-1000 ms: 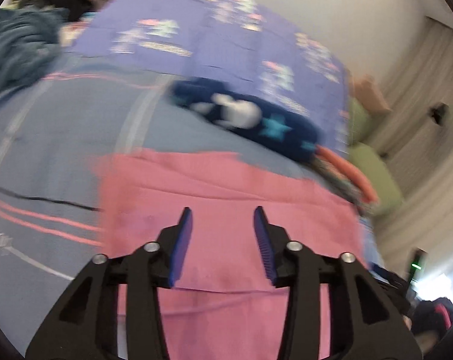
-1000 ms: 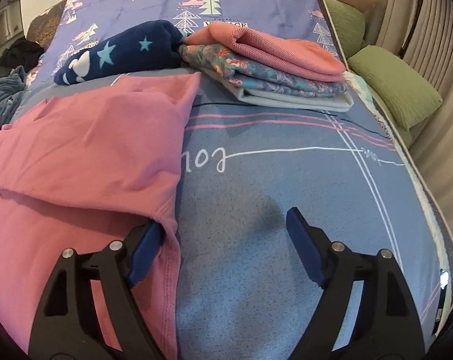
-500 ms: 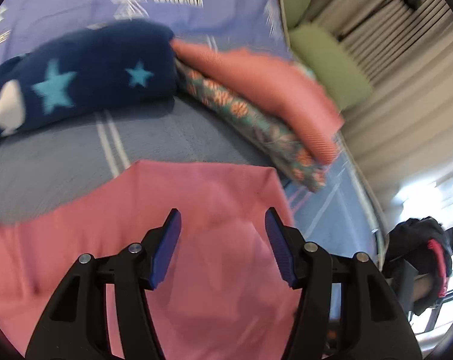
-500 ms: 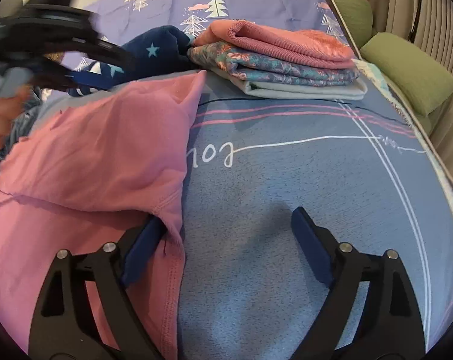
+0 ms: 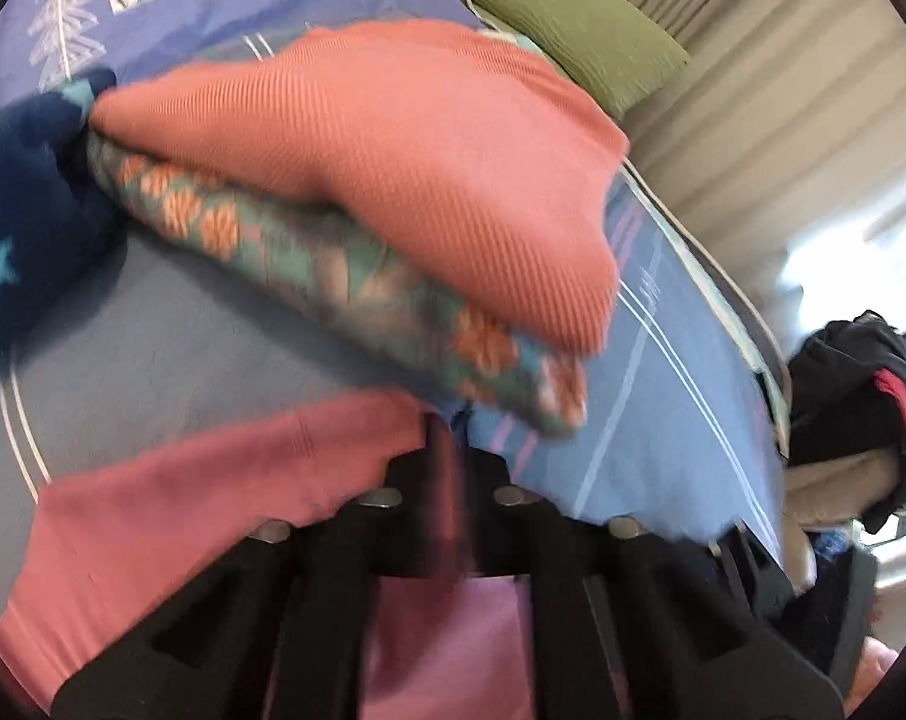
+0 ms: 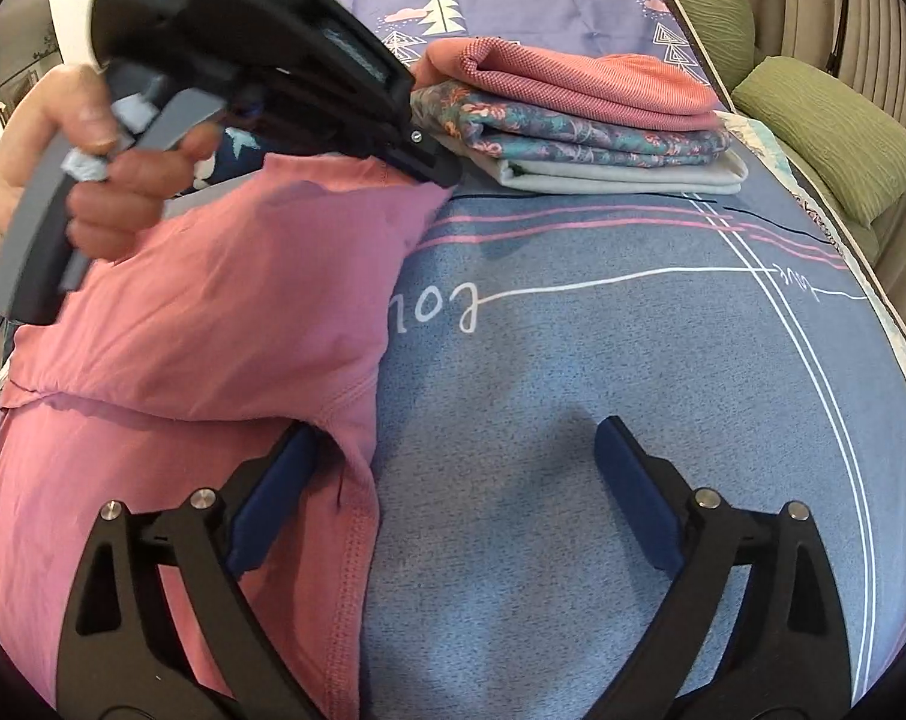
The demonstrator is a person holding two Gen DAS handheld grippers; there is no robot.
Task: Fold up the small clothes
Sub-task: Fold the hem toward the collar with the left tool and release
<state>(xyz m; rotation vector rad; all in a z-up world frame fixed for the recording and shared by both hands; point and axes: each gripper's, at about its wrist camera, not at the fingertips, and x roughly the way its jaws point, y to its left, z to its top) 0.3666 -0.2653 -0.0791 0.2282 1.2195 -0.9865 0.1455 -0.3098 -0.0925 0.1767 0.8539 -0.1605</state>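
A pink garment (image 6: 213, 312) lies partly folded on the blue bedsheet (image 6: 603, 360). My left gripper (image 5: 450, 450) is shut on the garment's far right corner; in the right wrist view it (image 6: 438, 171) pinches that corner just in front of the folded stack. My right gripper (image 6: 453, 492) is open and rests on the sheet, its left finger (image 6: 273, 498) on the garment's near edge and its right finger (image 6: 633, 492) on bare sheet.
A stack of folded clothes (image 6: 573, 114) with a coral piece on top sits at the back, also close ahead in the left wrist view (image 5: 393, 168). A navy star blanket (image 5: 15, 228) lies to its left. Green cushions (image 6: 825, 132) line the right side.
My left gripper moved forward to the pink garment's far corner and shut on it. The right gripper stayed open in place.
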